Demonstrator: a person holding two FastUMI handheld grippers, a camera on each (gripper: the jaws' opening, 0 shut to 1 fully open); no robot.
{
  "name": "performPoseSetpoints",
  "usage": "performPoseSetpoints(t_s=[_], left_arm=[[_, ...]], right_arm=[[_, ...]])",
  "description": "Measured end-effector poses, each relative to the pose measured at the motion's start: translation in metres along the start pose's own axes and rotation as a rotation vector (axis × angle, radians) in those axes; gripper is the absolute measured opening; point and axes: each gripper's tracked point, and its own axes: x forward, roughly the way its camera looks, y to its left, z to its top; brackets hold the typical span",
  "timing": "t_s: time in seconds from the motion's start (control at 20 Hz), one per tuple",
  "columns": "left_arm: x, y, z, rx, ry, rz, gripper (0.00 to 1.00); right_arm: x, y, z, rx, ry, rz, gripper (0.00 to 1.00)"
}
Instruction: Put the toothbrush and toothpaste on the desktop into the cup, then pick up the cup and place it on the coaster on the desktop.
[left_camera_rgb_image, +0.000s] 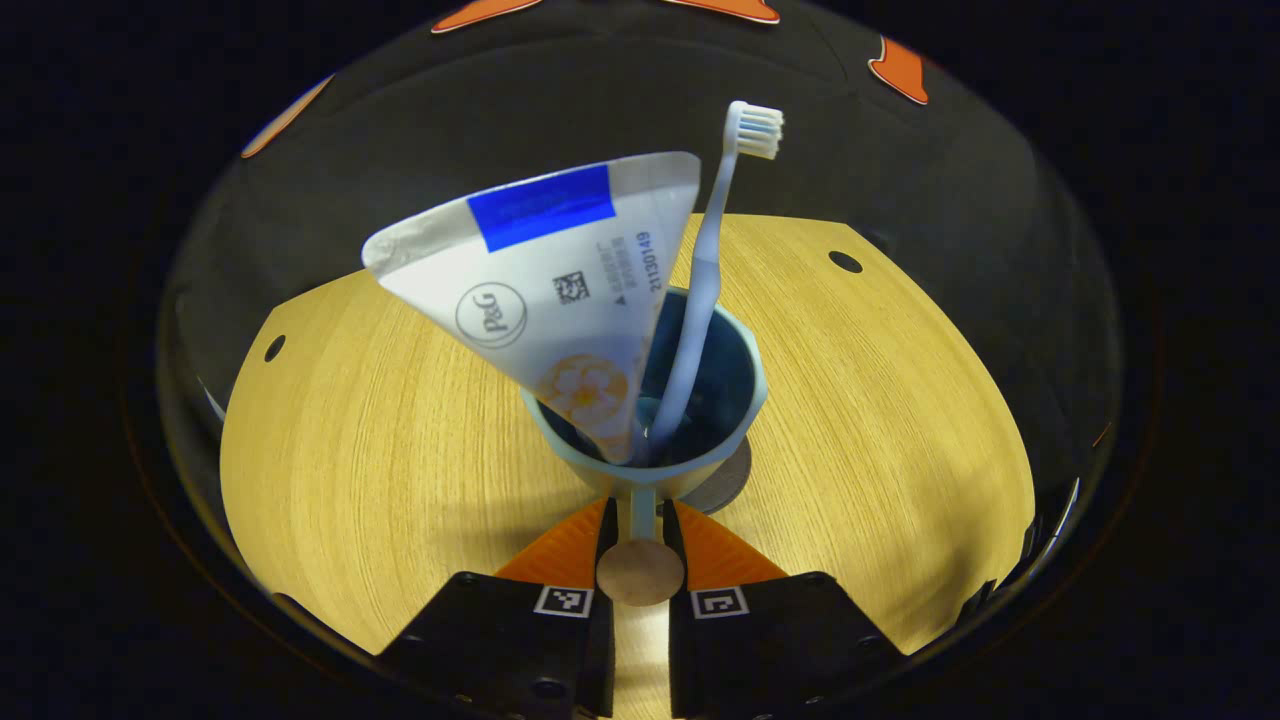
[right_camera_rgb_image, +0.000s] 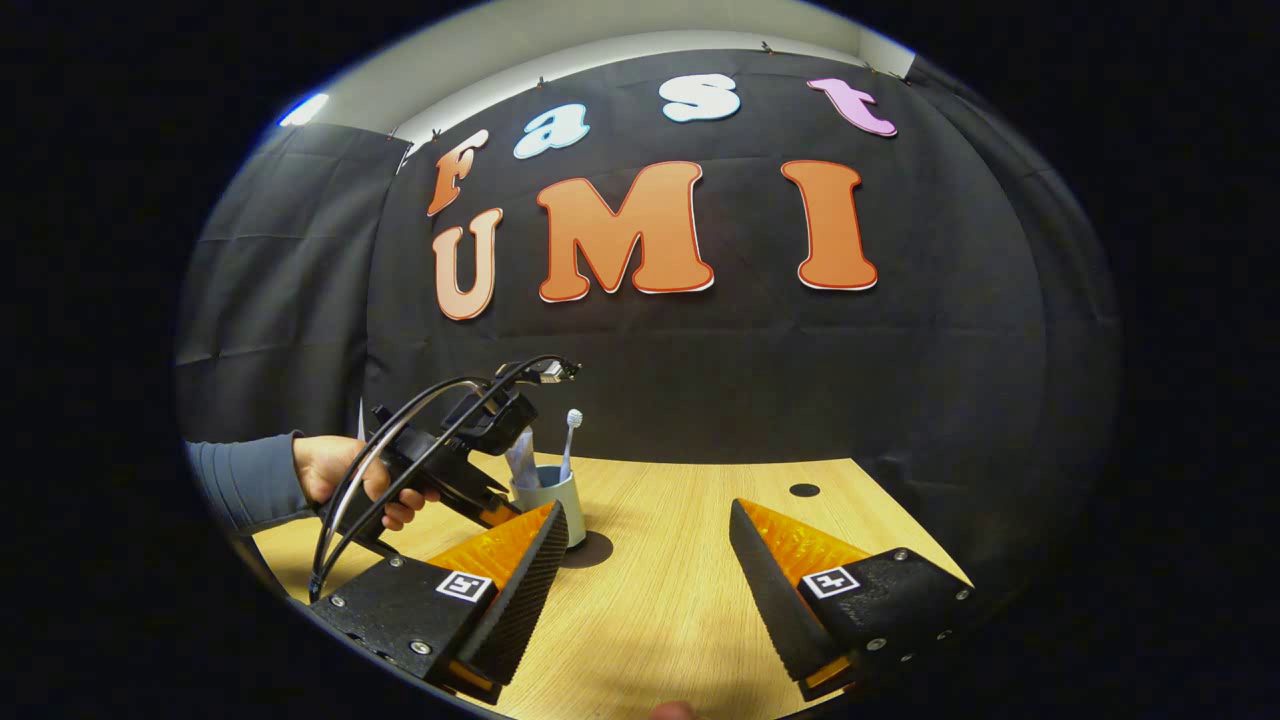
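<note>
A pale blue cup (left_camera_rgb_image: 700, 440) holds a white toothpaste tube (left_camera_rgb_image: 560, 290) and a light blue toothbrush (left_camera_rgb_image: 700, 290), both leaning out of its mouth. My left gripper (left_camera_rgb_image: 640, 512) is shut on a thin part of the cup's near side. Under the cup's right edge peeks a dark round coaster (left_camera_rgb_image: 728, 482). In the right gripper view the cup (right_camera_rgb_image: 548, 497) stands at the coaster (right_camera_rgb_image: 598, 549); whether it rests on it I cannot tell. There a hand holds the left gripper (right_camera_rgb_image: 470, 490) against the cup. My right gripper (right_camera_rgb_image: 648, 512) hangs open over the table, to the right of the cup.
The wooden desktop (left_camera_rgb_image: 380, 430) has small round holes near its corners (left_camera_rgb_image: 845, 262) (right_camera_rgb_image: 803, 490). A sleeved arm (right_camera_rgb_image: 240, 480) reaches in from the left. The black cloth wall stands just behind the table's far edge.
</note>
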Motion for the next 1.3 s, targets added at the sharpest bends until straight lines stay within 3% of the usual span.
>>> performPoseSetpoints(t_s=[0.45,0.6,0.7,0.85,1.05,1.3], left_arm=[[0.003,-0.003,-0.005,0.015,0.032,0.007,0.21],[0.002,-0.007,-0.006,0.019,0.03,-0.028,0.25],[0.001,-0.009,-0.002,0.017,0.007,-0.051,0.35],[-0.011,-0.006,-0.003,0.033,-0.026,-0.052,0.75],[-0.046,0.003,-0.003,0.005,-0.103,-0.04,0.99],[-0.111,0.039,0.019,-0.006,-0.308,0.042,1.0]], right_arm=[[-0.009,-0.015,-0.013,0.005,0.025,-0.032,0.97],[-0.007,-0.015,-0.017,0.017,0.037,-0.035,0.97],[-0.005,-0.015,-0.017,0.02,0.042,-0.04,0.97],[0.0,-0.01,-0.012,0.024,0.034,-0.041,0.97],[0.016,0.002,0.001,0.024,0.012,-0.04,0.97],[0.036,0.032,0.028,-0.007,-0.036,-0.012,0.97]])
